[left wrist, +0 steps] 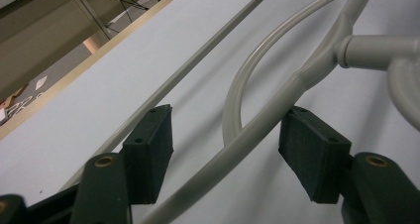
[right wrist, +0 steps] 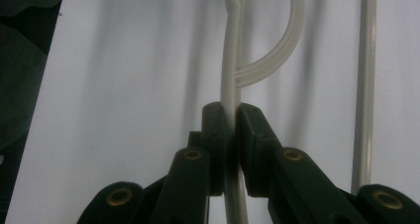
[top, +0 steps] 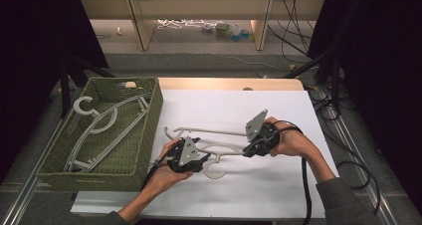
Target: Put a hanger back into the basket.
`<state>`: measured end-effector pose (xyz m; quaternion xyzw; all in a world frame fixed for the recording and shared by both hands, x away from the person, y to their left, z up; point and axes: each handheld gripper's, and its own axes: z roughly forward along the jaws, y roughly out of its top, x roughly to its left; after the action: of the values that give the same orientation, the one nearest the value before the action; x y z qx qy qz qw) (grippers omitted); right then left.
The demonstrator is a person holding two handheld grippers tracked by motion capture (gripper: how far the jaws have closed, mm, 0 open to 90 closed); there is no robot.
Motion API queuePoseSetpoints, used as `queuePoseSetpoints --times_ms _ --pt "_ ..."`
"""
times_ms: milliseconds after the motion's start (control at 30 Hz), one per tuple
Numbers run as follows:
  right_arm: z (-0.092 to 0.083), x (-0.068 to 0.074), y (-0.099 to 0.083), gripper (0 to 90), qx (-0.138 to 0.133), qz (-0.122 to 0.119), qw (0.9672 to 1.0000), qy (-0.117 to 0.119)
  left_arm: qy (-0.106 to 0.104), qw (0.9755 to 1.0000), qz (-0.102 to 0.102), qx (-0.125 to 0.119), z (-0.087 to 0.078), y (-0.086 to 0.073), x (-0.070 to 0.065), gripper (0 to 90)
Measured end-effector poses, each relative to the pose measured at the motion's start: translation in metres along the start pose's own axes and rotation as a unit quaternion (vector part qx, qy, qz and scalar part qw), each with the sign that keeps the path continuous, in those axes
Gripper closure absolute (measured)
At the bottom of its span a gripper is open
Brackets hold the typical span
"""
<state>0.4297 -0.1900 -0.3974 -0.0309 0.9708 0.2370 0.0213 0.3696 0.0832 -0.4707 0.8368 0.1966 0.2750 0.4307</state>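
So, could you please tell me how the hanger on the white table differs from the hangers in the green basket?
The hanger on the table lies flat on the white table; the hangers in the basket lie stacked in the green basket. The right hand-held gripper is shut on the table hanger's arm, and the left hand-held gripper has it between open jaws; the basket hangers are untouched. All are pale grey plastic with a hook.

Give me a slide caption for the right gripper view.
Right tool shut on a grey hanger arm over the white table.
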Motion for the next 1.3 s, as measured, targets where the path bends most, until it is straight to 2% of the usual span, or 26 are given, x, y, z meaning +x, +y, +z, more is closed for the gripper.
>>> queuePoseSetpoints --times_ms 100,133,167,267,300,333,400,433,500,533,567,633,700,733,867,900,1000,1067,1133,1233,1300 --pt "0.0 0.001 0.001 82.7 0.001 -0.002 1.0 0.005 -0.005 1.0 0.002 -0.003 0.002 -0.001 -0.002 41.1" --pt "0.0 0.001 0.001 82.7 0.003 -0.001 1.0 0.005 -0.007 0.9999 0.012 0.004 0.002 -0.001 -0.001 42.5" --pt "0.0 0.001 0.001 82.7 0.004 -0.002 1.0 0.004 -0.01 0.9999 0.01 0.0 0.003 -0.001 -0.003 43.7" --pt "0.001 0.002 0.002 82.6 0.002 -0.004 1.0 0.006 -0.016 0.9994 0.029 0.005 0.003 -0.001 -0.004 47.7" --pt "0.001 0.002 0.002 82.7 0.001 -0.004 0.9999 0.009 -0.035 0.9991 0.026 -0.001 0.004 -0.001 -0.006 49.0" --pt "0.0 0.003 0.002 82.7 0.001 -0.004 1.0 0.008 -0.036 0.9989 0.029 -0.002 0.004 -0.001 -0.006 53.0" --pt "0.0 0.003 0.002 82.6 0.0 -0.002 0.9999 0.011 -0.037 0.9985 0.04 0.003 0.002 0.0 -0.005 55.4" --pt "0.0 0.003 0.002 82.6 -0.001 -0.003 0.9999 0.011 -0.039 0.9987 0.033 -0.003 0.002 0.0 -0.005 57.7" --pt "0.0 0.003 0.001 82.7 -0.006 -0.006 0.9998 0.017 -0.045 0.9978 0.049 0.003 0.0 0.001 -0.004 59.0" --pt "-0.001 0.003 0.001 82.6 -0.006 -0.005 0.9998 0.017 -0.045 0.998 0.046 -0.002 0.0 0.001 -0.006 59.9" --pt "-0.001 0.003 0.001 82.6 -0.006 -0.006 0.9998 0.018 -0.049 0.9969 0.061 0.007 -0.001 0.002 -0.005 60.8" --pt "-0.002 0.002 0.0 82.6 -0.005 -0.007 0.9996 0.025 -0.052 0.9964 0.067 0.01 -0.002 0.004 -0.007 63.5" --pt "-0.001 0.001 -0.002 82.6 -0.01 -0.006 0.9994 0.033 -0.056 0.9942 0.091 0.016 -0.004 0.006 -0.007 65.5" --pt "-0.001 0.0 -0.002 82.4 -0.012 -0.008 0.9995 0.029 -0.056 0.9934 0.099 0.017 -0.006 0.007 -0.007 66.3" --pt "-0.002 -0.003 -0.006 82.4 -0.029 -0.002 0.9983 0.049 -0.072 0.9909 0.113 0.018 -0.011 0.013 -0.006 69.3" --pt "-0.002 -0.004 -0.007 82.3 -0.033 -0.003 0.9979 0.055 -0.07 0.9895 0.127 0.01 -0.012 0.015 -0.006 70.1" --pt "-0.006 -0.004 -0.009 81.1 -0.04 -0.006 0.998 0.049 -0.074 0.9859 0.149 0.021 -0.017 0.023 -0.008 73.1" --pt "-0.008 -0.005 -0.01 79.8 -0.046 -0.003 0.998 0.043 -0.081 0.9852 0.149 0.023 -0.019 0.027 -0.009 74.6" --pt "-0.011 -0.005 -0.01 78.2 -0.05 0.003 0.9978 0.043 -0.09 0.9854 0.141 0.031 -0.022 0.031 -0.009 75.9" --pt "-0.013 -0.007 -0.011 75.4 -0.057 0.012 0.9977 0.034 -0.102 0.9873 0.119 0.027 -0.027 0.038 -0.009 77.8" --pt "-0.013 -0.008 -0.012 73.4 -0.06 0.019 0.9976 0.029 -0.123 0.9886 0.08 0.032 -0.031 0.042 -0.009 79.3"
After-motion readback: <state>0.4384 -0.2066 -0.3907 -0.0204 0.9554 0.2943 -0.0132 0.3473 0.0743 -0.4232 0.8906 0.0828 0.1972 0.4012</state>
